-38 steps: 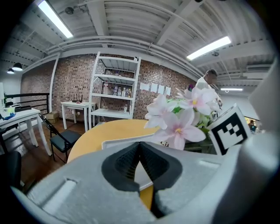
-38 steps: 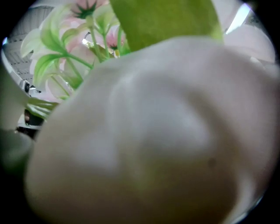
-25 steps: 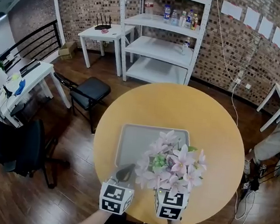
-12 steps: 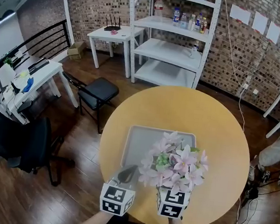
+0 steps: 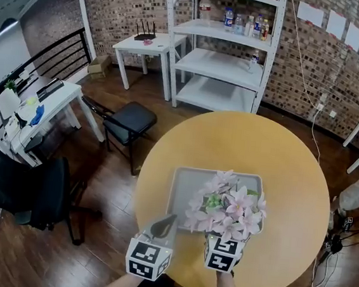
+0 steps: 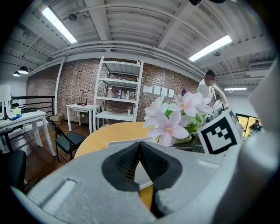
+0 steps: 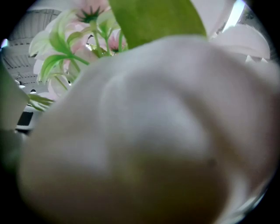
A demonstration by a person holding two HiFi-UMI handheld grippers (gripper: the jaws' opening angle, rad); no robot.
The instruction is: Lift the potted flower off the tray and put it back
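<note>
The potted flower, a bunch of pale pink blooms, hangs over the near right part of the grey tray on the round wooden table. My right gripper sits just under the blooms, which hide its jaws. In the right gripper view the white pot fills the picture, with stems and flowers above it. My left gripper hovers by the tray's near left corner, jaws together and nothing between them. In the left gripper view the left gripper points past the blooms.
A black folding chair stands left of the table and a black office chair further left. White shelving with bottles lines the brick wall. A white desk is at far left. A person stands to the right.
The flower and my right gripper have shifted left, from over the tray's right edge to further over the tray. The left gripper stays shut beside it. The head camera has drifted.
</note>
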